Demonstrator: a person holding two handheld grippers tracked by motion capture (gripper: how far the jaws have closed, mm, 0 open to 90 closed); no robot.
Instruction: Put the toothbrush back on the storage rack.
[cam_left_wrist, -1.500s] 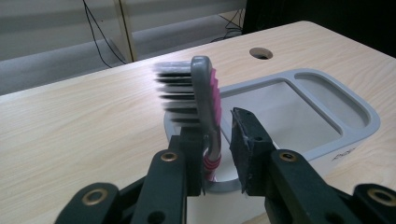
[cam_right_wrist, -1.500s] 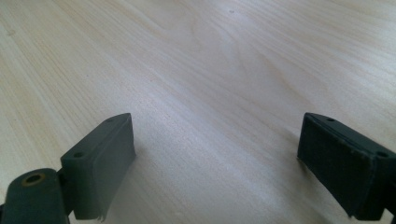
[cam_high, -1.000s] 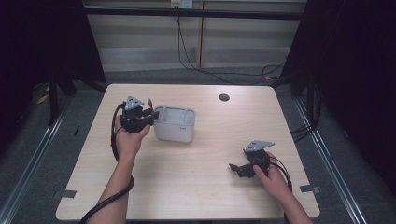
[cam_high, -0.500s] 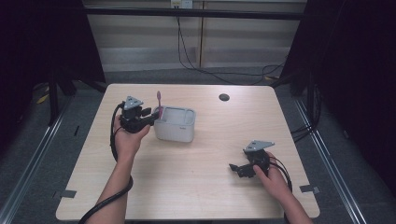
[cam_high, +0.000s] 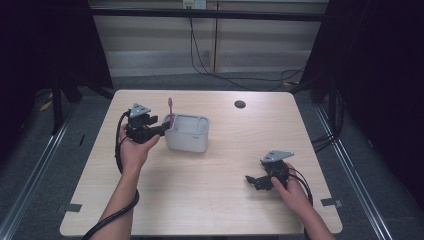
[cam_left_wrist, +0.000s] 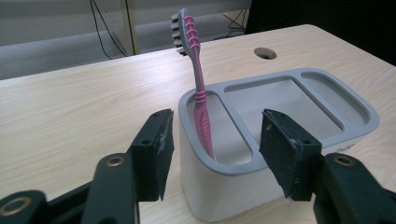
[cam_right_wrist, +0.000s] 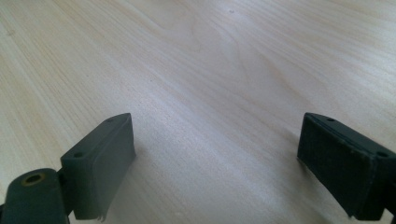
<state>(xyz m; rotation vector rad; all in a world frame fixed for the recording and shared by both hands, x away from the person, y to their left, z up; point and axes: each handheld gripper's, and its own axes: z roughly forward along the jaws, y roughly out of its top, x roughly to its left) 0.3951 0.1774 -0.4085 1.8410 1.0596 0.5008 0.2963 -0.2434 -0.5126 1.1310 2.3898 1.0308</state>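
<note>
A pink toothbrush (cam_left_wrist: 198, 86) stands upright in the narrow end slot of a grey holder box (cam_left_wrist: 289, 102), bristles up. From above, the toothbrush (cam_high: 170, 112) rises at the left end of the holder (cam_high: 187, 133). My left gripper (cam_left_wrist: 215, 151) is open, its jaws apart just in front of the holder's left end, with nothing between them. It sits just left of the holder in the high view as well, left gripper (cam_high: 159, 130). My right gripper (cam_high: 252, 181) rests low over the bare table at the front right, open and empty; its pads (cam_right_wrist: 100, 163) frame only wood.
The wooden table (cam_high: 220, 200) has a round cable hole (cam_high: 240, 104) at the back. Cables trail from both grippers. Dark floor and metal rails surround the table.
The toothbrush, not seen a second ago, now stands upright in the holder's left slot. My left gripper is open beside it. The right hand has not moved.
</note>
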